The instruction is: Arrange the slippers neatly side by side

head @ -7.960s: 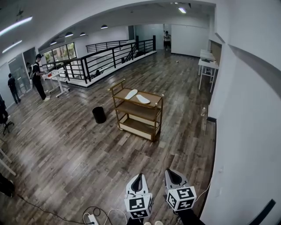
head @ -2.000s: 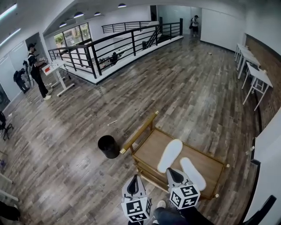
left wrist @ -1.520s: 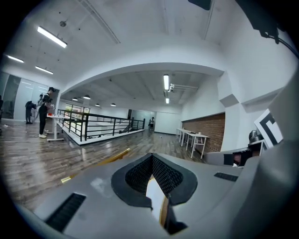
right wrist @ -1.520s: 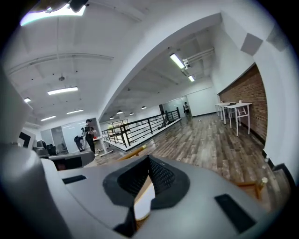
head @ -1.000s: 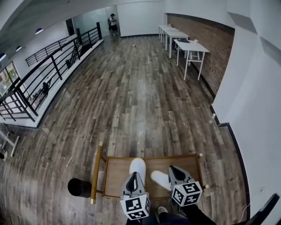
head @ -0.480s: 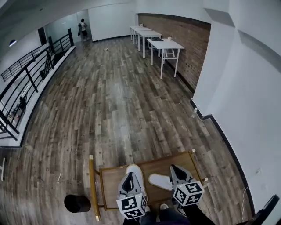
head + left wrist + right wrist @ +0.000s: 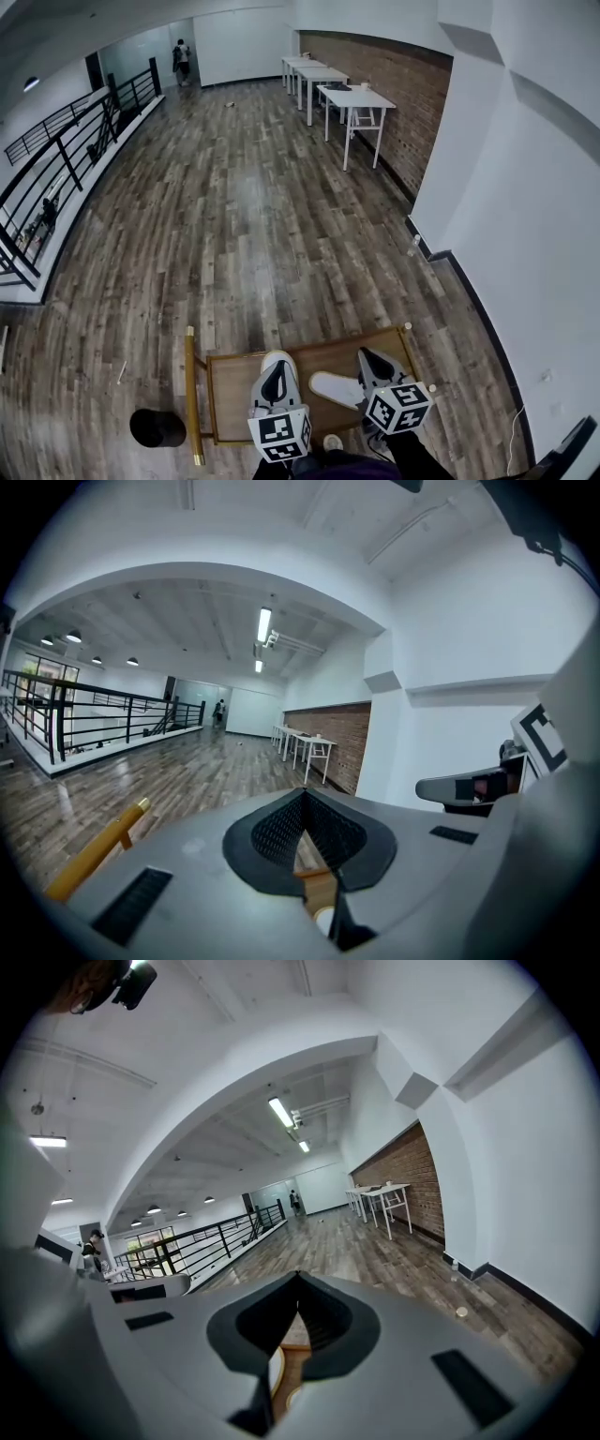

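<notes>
Two white slippers lie on the top shelf of a wooden cart (image 7: 230, 398) just below me in the head view. The left slipper (image 7: 274, 358) is mostly hidden under my left gripper (image 7: 278, 366). The right slipper (image 7: 334, 388) lies slanted between the grippers, its toe pointing left. My right gripper (image 7: 365, 355) hovers over the cart's right part. Both grippers are shut and hold nothing. The left gripper view shows the left gripper (image 7: 302, 795) with its jaws meeting at the tip. In the right gripper view the right gripper (image 7: 298, 1279) looks the same, and a white slipper edge (image 7: 275, 1370) shows below it.
The cart's yellow handle (image 7: 190, 394) runs along its left side, with a black bin (image 7: 156, 427) on the floor beside it. White tables (image 7: 352, 98) stand by the brick wall ahead. A white wall (image 7: 525, 234) is close on the right, a black railing (image 7: 56, 155) far left.
Since eight seconds ago I have come from across the room right up to the cart. Over the last second the view swung a little; both grippers stay shut above the cart top.
</notes>
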`<state>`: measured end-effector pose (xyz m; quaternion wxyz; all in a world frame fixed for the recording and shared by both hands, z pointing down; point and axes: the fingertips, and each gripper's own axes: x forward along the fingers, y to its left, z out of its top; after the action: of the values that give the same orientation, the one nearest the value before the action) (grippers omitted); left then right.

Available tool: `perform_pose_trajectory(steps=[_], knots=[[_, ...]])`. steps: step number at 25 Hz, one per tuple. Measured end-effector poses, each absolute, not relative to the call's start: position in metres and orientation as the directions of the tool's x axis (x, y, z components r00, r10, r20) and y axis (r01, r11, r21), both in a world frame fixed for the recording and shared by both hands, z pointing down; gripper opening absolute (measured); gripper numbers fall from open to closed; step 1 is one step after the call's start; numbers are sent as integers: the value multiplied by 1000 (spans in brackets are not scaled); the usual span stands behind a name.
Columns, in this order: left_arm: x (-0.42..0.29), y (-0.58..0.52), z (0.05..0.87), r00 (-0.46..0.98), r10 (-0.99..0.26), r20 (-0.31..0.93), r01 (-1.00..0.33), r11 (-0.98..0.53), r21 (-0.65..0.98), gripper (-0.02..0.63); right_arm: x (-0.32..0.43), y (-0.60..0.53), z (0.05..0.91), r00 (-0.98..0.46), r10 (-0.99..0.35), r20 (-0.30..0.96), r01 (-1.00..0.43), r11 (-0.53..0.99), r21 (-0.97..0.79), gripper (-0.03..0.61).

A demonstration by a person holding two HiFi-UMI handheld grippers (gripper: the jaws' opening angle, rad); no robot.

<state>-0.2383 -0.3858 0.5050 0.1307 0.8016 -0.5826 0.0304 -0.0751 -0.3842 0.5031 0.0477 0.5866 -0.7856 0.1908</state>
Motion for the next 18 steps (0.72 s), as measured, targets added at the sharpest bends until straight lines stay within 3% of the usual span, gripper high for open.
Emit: perform_pose_trajectory(steps=[10,18], knots=[[-252,-399,495,242,-954,176,-963,-214,164,-11,-81,-397,503,-353,-888,294,-927,290,-238,-2],[-257,-398,504,224,-955,193,-967,-193,168,-11,-32,-398,519,-316,-887,336,-937,238,-255,-2]])
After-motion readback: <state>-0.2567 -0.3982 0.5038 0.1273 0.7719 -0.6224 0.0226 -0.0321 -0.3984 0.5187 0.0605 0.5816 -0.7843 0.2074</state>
